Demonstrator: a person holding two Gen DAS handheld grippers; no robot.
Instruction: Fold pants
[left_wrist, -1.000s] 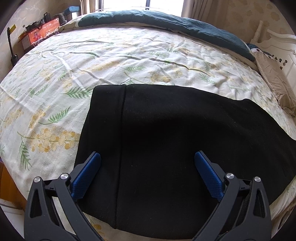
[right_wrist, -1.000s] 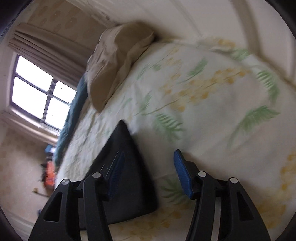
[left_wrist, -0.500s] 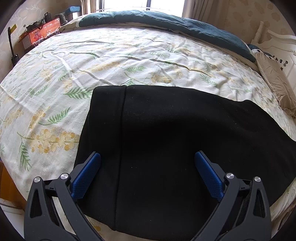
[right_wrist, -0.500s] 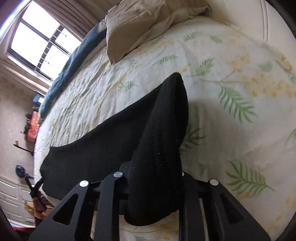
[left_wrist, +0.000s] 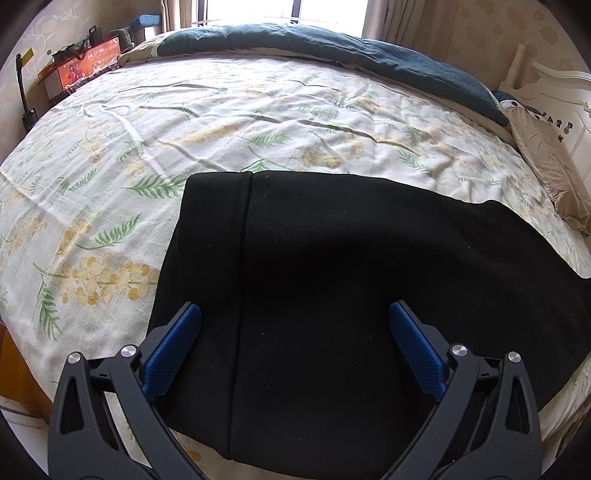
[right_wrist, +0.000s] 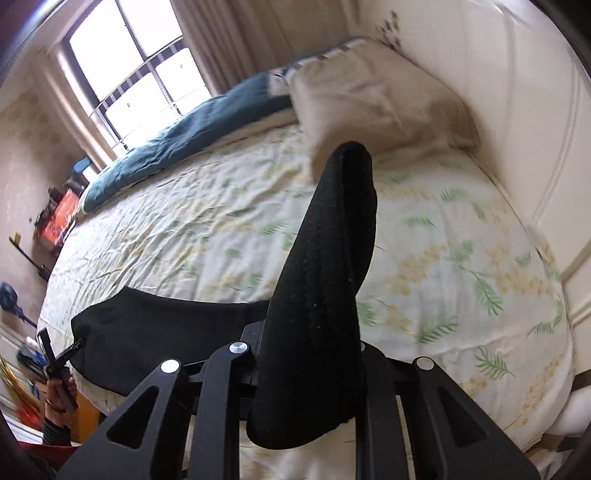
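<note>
Black pants lie flat on the floral bed sheet, waistband end at the left, legs running off to the right. My left gripper is open, its blue pads spread wide just above the waist part, holding nothing. My right gripper is shut on the leg end of the pants, which stands up out of the jaws, lifted off the bed. The rest of the pants lies flat toward the left. The left gripper also shows there, at the far left edge.
A dark teal quilt lies along the far side of the bed. A beige pillow rests against the white headboard. An orange box and clutter stand beyond the bed's far left corner. The bed's near edge drops off at lower left.
My right gripper closed on the pants' leg end and has lifted it up off the bed. The left gripper has stayed open over the waist, almost still.
</note>
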